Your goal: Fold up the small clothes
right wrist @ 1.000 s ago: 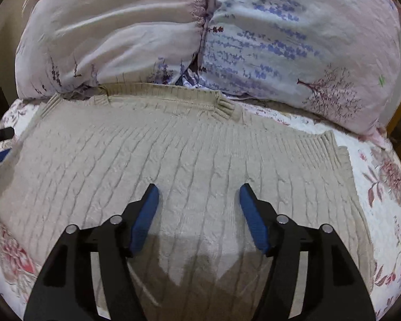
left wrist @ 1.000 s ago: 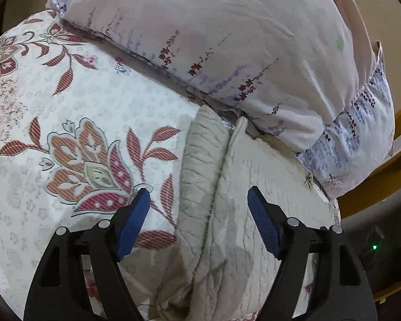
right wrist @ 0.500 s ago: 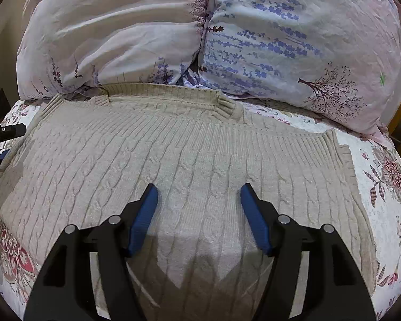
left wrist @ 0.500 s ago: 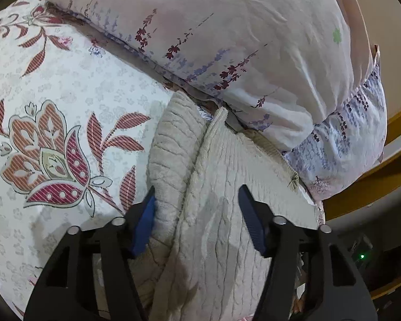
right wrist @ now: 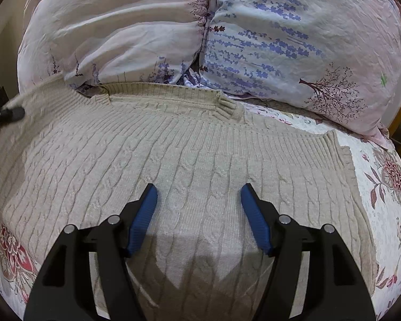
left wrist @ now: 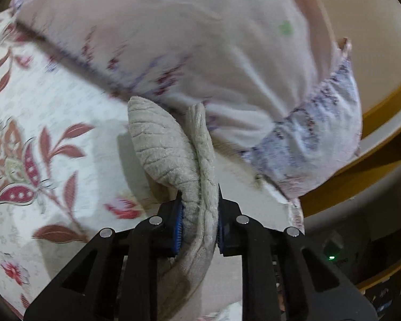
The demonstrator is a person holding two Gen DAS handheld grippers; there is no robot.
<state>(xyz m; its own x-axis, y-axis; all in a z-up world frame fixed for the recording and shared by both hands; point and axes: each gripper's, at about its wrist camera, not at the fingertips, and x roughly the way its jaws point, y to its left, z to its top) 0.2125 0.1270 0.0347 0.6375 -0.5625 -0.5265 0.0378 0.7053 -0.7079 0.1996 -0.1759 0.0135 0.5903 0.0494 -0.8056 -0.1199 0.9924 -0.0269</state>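
A beige cable-knit sweater (right wrist: 189, 160) lies spread on the floral bedspread (right wrist: 382, 203), its neckline toward the pillows. In the left wrist view my left gripper (left wrist: 199, 208) has its jaws closing on a bunched fold at the sweater's side edge (left wrist: 168, 155), and the blue pads press the knit from both sides. That fold stands lifted off the bed. My right gripper (right wrist: 199, 200) hovers open over the middle of the sweater with only flat knit below it. The left gripper's tip (right wrist: 9, 113) shows at the right wrist view's left edge.
Two large pillows with lavender print (right wrist: 280, 42) (right wrist: 115, 32) lie against the sweater's far edge. A wooden bed frame (left wrist: 382, 107) runs at the right of the left wrist view. Floral bedspread (left wrist: 40, 133) extends to the left of the sweater.
My left gripper moved in over the sweater's side edge, closed its jaws on the fold and lifted it. The right gripper stayed still and open.
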